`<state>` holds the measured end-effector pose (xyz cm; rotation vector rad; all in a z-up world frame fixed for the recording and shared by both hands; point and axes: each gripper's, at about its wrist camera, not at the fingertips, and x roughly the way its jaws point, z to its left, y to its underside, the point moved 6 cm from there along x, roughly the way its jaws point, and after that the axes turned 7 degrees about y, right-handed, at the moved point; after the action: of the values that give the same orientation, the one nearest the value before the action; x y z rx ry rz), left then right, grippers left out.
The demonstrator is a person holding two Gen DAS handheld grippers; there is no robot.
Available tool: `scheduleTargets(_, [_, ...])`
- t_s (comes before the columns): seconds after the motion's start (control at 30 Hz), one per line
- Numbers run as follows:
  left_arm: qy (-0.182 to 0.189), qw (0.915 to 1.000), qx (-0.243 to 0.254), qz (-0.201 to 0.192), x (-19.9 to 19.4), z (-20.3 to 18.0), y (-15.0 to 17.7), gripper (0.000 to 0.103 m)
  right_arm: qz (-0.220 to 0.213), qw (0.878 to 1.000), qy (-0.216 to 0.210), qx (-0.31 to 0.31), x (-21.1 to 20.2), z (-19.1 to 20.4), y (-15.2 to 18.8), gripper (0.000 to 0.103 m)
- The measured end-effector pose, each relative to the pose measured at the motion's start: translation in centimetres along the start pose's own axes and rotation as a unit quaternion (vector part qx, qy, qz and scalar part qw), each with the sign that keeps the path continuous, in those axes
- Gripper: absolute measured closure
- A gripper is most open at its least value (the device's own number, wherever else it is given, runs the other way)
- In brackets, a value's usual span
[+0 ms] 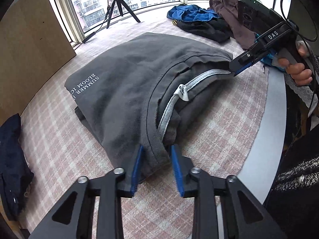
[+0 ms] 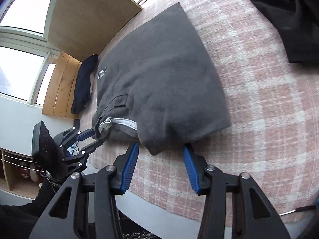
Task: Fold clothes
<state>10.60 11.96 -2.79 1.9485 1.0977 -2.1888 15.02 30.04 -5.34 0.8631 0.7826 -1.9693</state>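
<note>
Both grippers tilt down | left gripper (image 1: 156,167) fingers straddle shirt (image 1: 139,75) corner

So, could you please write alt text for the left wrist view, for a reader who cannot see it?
A folded dark grey sweatshirt with white lettering lies on a pink-and-white checked blanket. The left gripper, blue-padded, straddles its near corner with jaws parted; the right gripper meets the far collar corner. Unfolded clothes are heaped by the window.

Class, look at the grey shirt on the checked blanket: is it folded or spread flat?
Folded: the grey shirt lies as a compact layered rectangle, collar at one edge.
</note>
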Motion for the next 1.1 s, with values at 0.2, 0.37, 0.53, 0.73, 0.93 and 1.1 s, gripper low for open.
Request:
scheduleTargets(0.2, [0.016,0.9998,-0.007,-0.008,-1.6,0.8,-0.3,0.1,-0.014,1.0,-0.009,-0.019,-1.7,2.5,-0.6,0.093])
scheduleTargets(0.37, [0.045,0.9985,-0.011,-0.027,-4.1,1.0,-0.9,0.1,-0.018,0.999,-0.016,-0.032,-4.7,3.7,-0.9,0.093])
scheduleTargets(0.53, [0.051,0.9977,0.007,0.044,-0.5,0.4,0.7,0.093,0.091,0.988,0.092,-0.087,-0.4,2.4,1.7,0.089])
scheduleTargets(0.73, [0.065,0.9974,-0.032,0.004,-4.5,2.0,0.2,0.084,0.04,0.982,0.093,-0.158,-4.9,5.7,0.1,0.089])
scheduleTargets(0.93, [0.025,0.9863,-0.149,-0.068,-5.1,10.0,-1.6,0.081,-0.055,0.968,0.098,-0.226,-6.0,14.0,-7.9,0.077])
scheduleTargets(1.1, [-0.031,0.9908,-0.107,-0.077,-3.6,14.8,-3.2,0.081,-0.047,0.96,0.078,-0.264,0.9,20.3,-10.1,0.078])
